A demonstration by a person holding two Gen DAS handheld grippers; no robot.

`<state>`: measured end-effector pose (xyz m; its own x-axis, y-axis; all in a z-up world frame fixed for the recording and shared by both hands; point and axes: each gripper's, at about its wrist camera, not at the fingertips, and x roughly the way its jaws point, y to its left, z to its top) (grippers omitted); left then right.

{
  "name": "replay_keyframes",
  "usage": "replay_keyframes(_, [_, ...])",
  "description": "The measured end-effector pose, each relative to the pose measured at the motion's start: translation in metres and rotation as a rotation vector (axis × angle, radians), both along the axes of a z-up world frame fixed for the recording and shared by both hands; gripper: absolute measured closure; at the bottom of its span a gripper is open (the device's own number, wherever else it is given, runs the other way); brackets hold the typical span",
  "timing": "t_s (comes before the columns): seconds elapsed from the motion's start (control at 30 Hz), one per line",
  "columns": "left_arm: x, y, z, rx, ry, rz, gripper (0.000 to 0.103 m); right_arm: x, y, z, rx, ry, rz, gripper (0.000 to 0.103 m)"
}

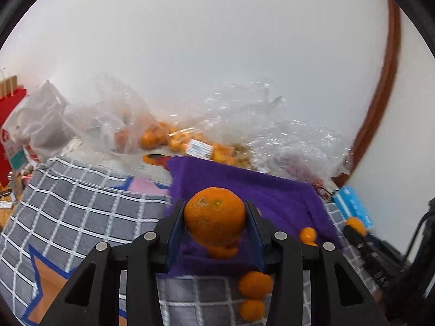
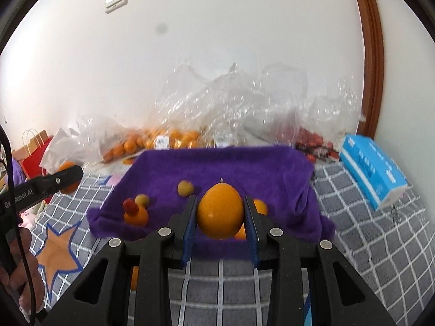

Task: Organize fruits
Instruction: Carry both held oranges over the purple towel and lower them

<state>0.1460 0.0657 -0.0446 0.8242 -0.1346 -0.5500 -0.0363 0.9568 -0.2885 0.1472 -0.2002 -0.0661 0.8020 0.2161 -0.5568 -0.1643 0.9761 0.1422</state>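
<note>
In the left wrist view, the left tool is clenched on a rough-skinned mandarin, its blue pads pressing both flanks and the fruit held clear above the purple towel. Below it, several small oranges lie at the towel's near edge and on the grey checked cloth. Behind the towel, clear plastic bags hold more oranges against the wall. The right tool shows at the far right edge, blurred

In the right wrist view, the right tool grasps a smooth egg-shaped orange fruit, also lifted above the towel. On the towel sit a small yellowish fruit and a cluster of a red, a yellow and an orange fruit. A blue tissue box rests to the right, and the left tool reaches in at the left with its mandarin

The step in hand looks like a two-handed carry: both fruits are picked and raised, not yet placed. The next move likely calls for carrying each to its group, perhaps the bags behind, and lowering before letting go, so that nothing rolls
</note>
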Motion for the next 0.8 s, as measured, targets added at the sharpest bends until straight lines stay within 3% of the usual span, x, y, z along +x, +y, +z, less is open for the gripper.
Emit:
replay_keyframes(0.23, [0.017,0.018,-0.009,-0.022,0.056,0.048,0.062,0.025,-0.009,0.004,0.018,-0.006,-0.015,0.07])
replay_keyframes(0.5, [0.035,0.0,-0.017,0.021,0.095,0.004,0.062,0.044,-0.017,0.008,0.006,0.001,-0.022,0.07])
replay_keyframes(0.67, [0.051,-0.007,-0.024,-0.036,0.119,-0.025,0.062,0.053,-0.024,-0.001,-0.009,0.001,-0.031,0.07])
replay_keyframes(0.8, [0.063,-0.015,-0.034,-0.03,0.131,-0.029,0.062,0.067,-0.029,-0.011,0.004,0.029,-0.035,0.07])
